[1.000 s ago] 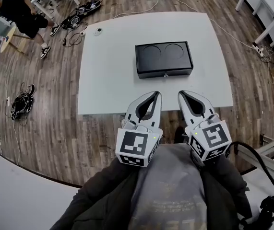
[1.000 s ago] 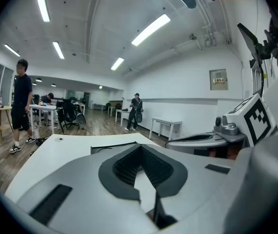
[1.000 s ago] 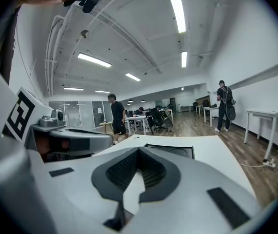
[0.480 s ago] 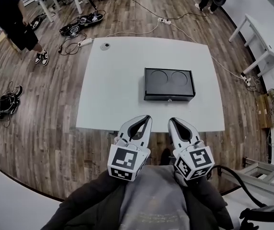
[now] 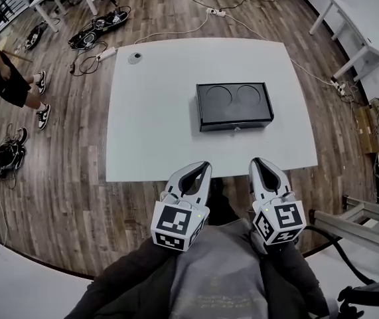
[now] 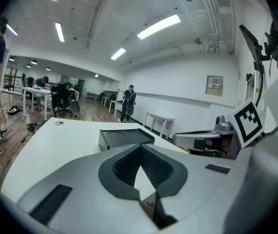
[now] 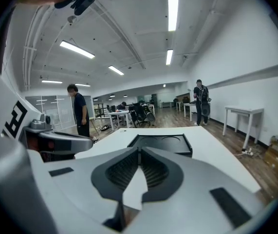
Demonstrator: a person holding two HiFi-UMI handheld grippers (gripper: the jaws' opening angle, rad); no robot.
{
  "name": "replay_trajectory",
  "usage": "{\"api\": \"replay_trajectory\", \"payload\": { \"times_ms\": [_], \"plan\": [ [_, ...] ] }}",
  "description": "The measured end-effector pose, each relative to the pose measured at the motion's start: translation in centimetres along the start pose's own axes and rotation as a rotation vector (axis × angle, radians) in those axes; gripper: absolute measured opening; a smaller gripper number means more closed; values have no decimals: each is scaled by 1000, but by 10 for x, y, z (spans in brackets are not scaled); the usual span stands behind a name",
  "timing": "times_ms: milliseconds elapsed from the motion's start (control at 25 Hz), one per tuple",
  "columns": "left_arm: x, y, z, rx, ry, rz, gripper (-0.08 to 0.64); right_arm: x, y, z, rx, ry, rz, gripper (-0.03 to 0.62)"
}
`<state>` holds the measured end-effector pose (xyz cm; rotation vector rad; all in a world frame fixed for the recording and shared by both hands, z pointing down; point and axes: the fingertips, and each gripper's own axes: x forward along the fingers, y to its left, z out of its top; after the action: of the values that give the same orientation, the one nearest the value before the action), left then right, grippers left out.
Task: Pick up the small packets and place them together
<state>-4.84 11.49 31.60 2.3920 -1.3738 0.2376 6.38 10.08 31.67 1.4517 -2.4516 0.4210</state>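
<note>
No brand name or legible writing is shown. Faint print on the wearer's grey top (image 5: 219, 286) is too dim to be read, and a framed wall panel (image 6: 214, 85) in the left gripper view is too small to be made out. Black-and-white square patterns are carried on the marker cubes (image 5: 179, 223).

The small packets cannot be made out in any view; nothing loose is seen beside the black box (image 5: 234, 105), and its inside is hidden by its lid.

The black box is rectangular and matte, with two shallow round recesses pressed into its top and a small pale fitting (image 5: 237, 129) at the middle of its front face. It stands on a smooth white table (image 5: 149, 111). A small round grey object (image 5: 135, 58), too small to be identified, lies well behind and left of the box.

The left gripper (image 5: 205, 166) and the right gripper (image 5: 256, 162) are held near the person's chest, on the near side of the box and well apart from it. Both are of smooth grey plastic with ribbed black pads. On each, the jaws are brought together at the tips and nothing is gripped.

A bystander (image 5: 6, 78) is cut off by the frame, far left of the box, on a wood-plank floor (image 5: 63, 171).
</note>
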Motion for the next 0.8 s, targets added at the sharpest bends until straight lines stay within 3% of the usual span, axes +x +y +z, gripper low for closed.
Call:
{"api": "replay_trajectory", "payload": {
  "times_ms": [400,800],
  "plan": [
    [56,20,7,38,108,88,3,60,-38,-23,22,69,96,5],
    [109,2,8,67,184,82,3,95,-65,-42,46,139,189,58]
  ]
}}
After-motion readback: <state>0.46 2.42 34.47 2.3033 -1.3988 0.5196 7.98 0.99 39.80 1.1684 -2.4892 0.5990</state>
